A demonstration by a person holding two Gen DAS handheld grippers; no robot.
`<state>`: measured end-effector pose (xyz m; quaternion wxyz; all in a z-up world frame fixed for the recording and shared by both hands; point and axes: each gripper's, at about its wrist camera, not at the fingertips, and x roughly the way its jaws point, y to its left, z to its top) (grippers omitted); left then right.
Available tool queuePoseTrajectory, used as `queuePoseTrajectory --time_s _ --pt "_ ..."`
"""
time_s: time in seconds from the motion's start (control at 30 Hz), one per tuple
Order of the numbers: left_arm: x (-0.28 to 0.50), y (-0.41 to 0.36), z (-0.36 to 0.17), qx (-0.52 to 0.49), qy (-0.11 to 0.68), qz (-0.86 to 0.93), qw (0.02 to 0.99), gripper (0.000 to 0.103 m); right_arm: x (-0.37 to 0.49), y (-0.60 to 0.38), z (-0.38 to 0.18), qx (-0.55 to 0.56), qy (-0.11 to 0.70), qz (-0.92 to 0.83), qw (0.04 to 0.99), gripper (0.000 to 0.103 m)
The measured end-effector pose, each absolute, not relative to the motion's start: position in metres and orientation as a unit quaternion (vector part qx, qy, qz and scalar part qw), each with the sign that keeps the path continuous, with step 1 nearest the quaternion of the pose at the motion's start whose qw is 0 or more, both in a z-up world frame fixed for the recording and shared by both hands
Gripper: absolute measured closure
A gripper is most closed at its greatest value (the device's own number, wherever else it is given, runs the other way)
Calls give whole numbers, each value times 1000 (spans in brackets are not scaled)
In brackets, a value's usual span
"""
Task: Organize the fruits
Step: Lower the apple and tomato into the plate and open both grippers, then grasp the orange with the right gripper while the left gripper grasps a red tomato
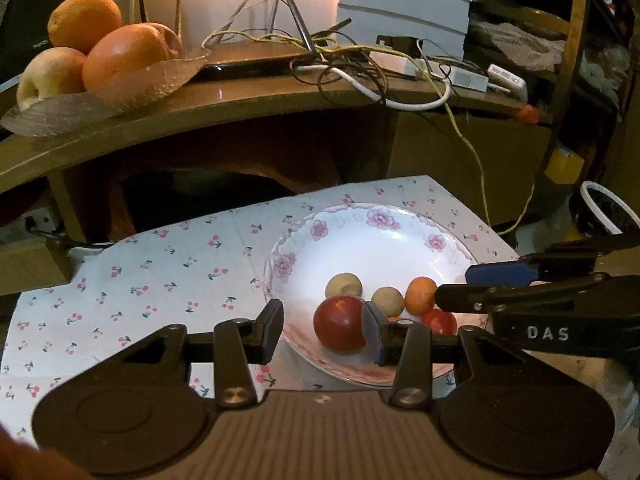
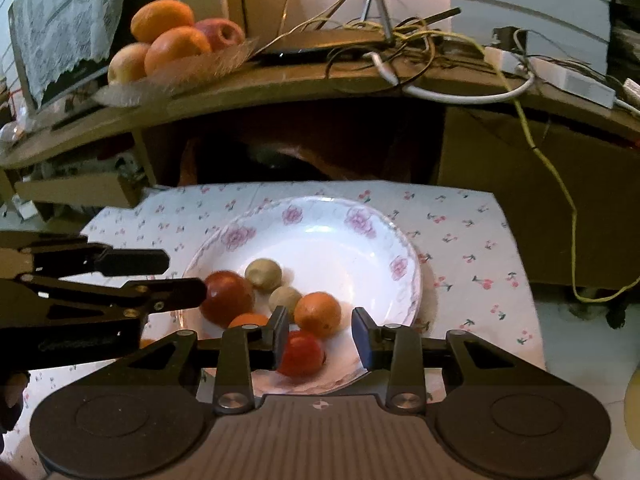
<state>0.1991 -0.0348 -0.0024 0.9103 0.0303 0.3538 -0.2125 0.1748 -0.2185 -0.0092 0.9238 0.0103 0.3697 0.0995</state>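
Left wrist view: a cherry-print cloth [image 1: 160,280] is spread under a floral plate [image 1: 372,240] where small fruits are gathered, a large red one [image 1: 340,322] biggest. Both the left gripper [image 1: 322,330] and right gripper [image 2: 320,334] are held wide and empty. Sorting is judged barely begun.

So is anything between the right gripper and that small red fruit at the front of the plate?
Nothing visible. The small red fruit lies on the floral plate between the open right gripper fingers, against the left one; the orange sits just behind it.
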Motion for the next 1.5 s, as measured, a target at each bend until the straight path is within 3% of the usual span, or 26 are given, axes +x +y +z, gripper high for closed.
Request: queuePoseTrajectory --time_s 0.47,1.5 --pt "167 -7 9 42 363 -191 911 54 144 -193 4 20 375 177 910 67" --pt "141 54 -11 48 402 -208 891 53 167 -112 -49 -59 422 248 870 65"
